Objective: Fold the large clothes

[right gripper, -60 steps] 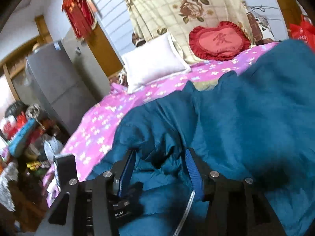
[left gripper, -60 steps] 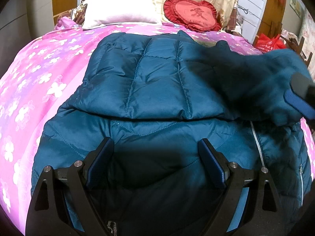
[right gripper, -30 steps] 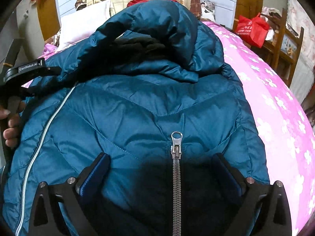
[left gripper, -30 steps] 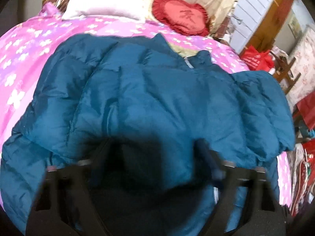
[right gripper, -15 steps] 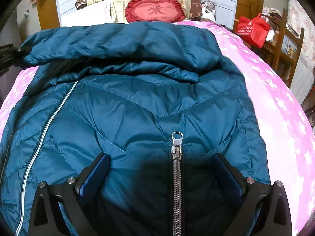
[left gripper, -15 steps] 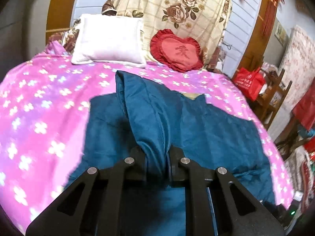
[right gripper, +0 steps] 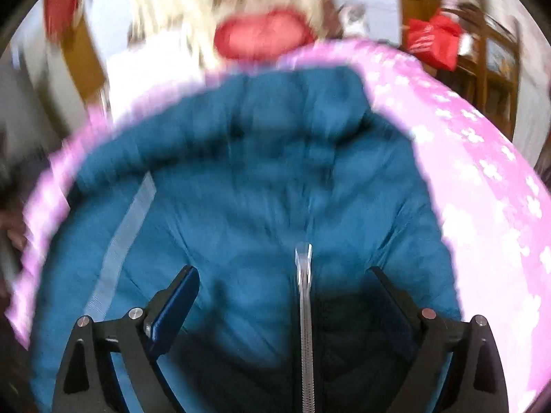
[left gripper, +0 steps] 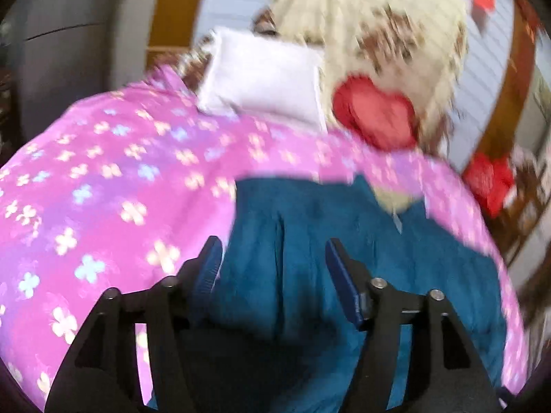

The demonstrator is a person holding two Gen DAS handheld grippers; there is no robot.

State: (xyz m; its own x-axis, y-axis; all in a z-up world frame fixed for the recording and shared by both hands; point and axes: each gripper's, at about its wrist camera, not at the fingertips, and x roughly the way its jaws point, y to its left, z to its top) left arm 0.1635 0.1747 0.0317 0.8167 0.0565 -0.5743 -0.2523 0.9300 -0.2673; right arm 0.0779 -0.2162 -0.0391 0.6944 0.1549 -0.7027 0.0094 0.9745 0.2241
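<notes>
A teal puffer jacket (left gripper: 361, 241) lies on the pink flowered bed (left gripper: 103, 179). Both views are blurred by motion. My left gripper (left gripper: 273, 254) is open above the jacket's left part, with a fold of teal fabric between its blue pads (left gripper: 208, 265) but not clamped. In the right wrist view the jacket (right gripper: 258, 179) spreads below, with its silver zipper (right gripper: 304, 296) running up the middle. My right gripper (right gripper: 282, 292) is wide open over the zipper, holding nothing.
A white pillow (left gripper: 261, 72), a red heart cushion (left gripper: 375, 117) and a floral quilt (left gripper: 372, 27) lie at the head of the bed. A red bag (left gripper: 489, 179) and wooden furniture (right gripper: 496, 65) stand to the right. A grey cabinet (left gripper: 58, 44) stands at left.
My left gripper has opened and let go of the jacket fold it held. The fold now lies on the bed. The right gripper stays open and has shifted; both views blur.
</notes>
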